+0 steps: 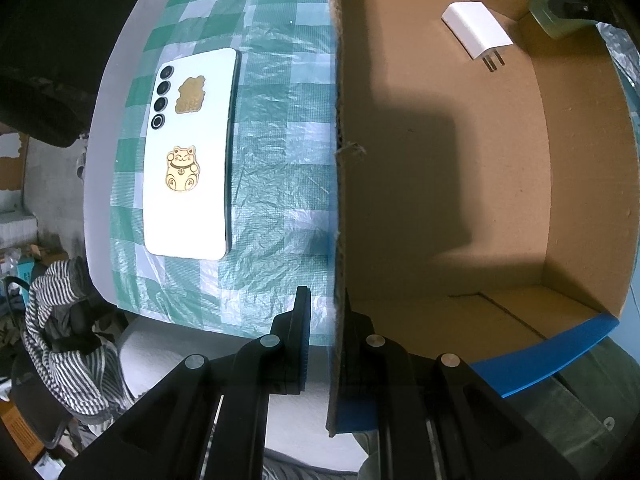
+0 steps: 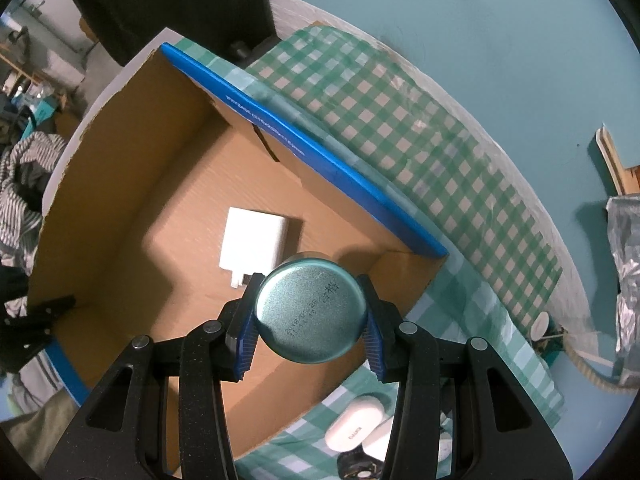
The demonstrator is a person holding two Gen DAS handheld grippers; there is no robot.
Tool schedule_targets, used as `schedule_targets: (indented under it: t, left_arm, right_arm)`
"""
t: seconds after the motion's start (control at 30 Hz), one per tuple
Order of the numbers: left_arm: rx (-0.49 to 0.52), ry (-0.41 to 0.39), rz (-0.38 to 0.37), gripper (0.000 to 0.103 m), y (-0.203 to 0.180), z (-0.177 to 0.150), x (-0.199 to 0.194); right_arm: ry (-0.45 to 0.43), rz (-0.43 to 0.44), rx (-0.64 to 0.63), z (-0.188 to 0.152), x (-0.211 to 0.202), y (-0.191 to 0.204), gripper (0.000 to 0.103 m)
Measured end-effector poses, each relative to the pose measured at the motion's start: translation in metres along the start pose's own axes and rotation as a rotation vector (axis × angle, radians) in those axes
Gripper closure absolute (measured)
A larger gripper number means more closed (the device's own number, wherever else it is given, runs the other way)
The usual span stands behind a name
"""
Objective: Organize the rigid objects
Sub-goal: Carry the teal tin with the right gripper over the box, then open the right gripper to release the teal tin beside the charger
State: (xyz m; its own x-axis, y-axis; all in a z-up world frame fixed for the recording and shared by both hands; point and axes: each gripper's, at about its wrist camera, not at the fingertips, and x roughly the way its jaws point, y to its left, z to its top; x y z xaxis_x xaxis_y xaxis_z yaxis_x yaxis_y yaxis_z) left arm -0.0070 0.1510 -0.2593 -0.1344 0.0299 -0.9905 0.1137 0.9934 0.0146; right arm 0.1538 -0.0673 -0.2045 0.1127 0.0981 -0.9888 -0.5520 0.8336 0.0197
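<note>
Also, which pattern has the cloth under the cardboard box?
Green-and-white checks on the plastic tablecloth, clearest in the right wrist view.

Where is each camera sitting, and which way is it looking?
Left wrist: sits on the left tool, looks down; tool pinches the box wall, phone on the cloth beside it.
Right wrist: sits on the right tool, looks down into the box; tool grips a tin.
Both see the box, the charger inside, the tin and the other tool.
</note>
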Motion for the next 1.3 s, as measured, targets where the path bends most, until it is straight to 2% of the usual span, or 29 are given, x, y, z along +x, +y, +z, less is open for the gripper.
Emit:
schedule_targets:
  t: [0.3, 0.67, 1.3]
  left_arm:
    - [0.005, 0.004, 0.01, 0.091, -0.004, 0.002, -0.001]
    - [0.005, -0.004, 0.009, 0.091, -0.006, 0.002, -0.004]
    - [0.013, -0.011, 0.017, 0.091, -0.014, 0.004, -0.009]
  right_arm:
    - [0.006, -0.01, -0.003, -0.001, 0.002, 0.001, 0.058]
    - [-0.033, -0.004, 0.004, -0.001, -0.011, 0.004, 0.043]
    - [-0.124, 0.009, 0.022, -0.014, -0.063, 0.004, 0.043]
